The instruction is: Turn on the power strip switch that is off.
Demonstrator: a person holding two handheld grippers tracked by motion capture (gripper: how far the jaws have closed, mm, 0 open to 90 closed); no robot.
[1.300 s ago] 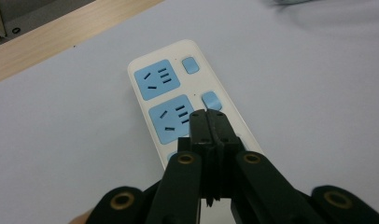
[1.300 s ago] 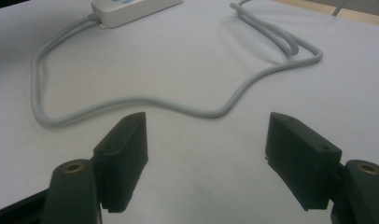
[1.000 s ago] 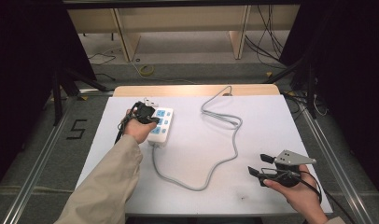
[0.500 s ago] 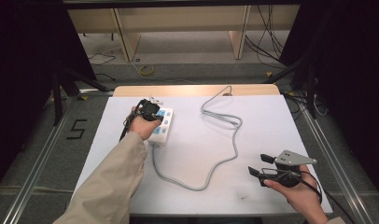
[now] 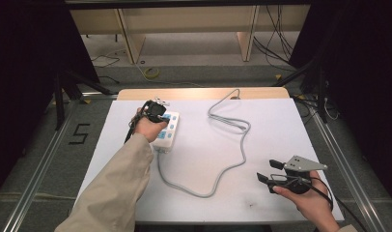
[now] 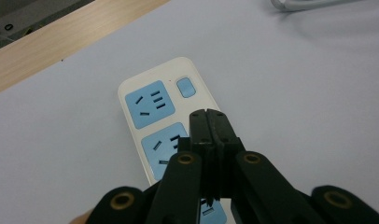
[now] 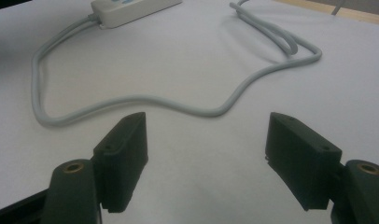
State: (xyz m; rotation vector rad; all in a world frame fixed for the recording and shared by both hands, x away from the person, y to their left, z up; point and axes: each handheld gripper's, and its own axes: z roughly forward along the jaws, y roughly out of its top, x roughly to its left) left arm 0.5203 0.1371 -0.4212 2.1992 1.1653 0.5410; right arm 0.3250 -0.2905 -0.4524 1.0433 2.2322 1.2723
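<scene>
Where the high view looks down: left gripper [image 5: 154, 110] poised over the white power strip [image 5: 167, 131] on the table's [image 5: 281, 121] left half, right gripper [image 5: 271, 171] well apart, near the front edge. Left gripper view: jaws pressed together, empty, tips over a blue socket [image 6: 162, 147]. Right gripper view: jaws spread, grey cable [image 7: 145, 100] lying beyond them.

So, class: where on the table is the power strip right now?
In the high view the power strip lies on the left half of the white table, toward its far edge, under the shut left gripper; its grey cable loops off rightward.
</scene>
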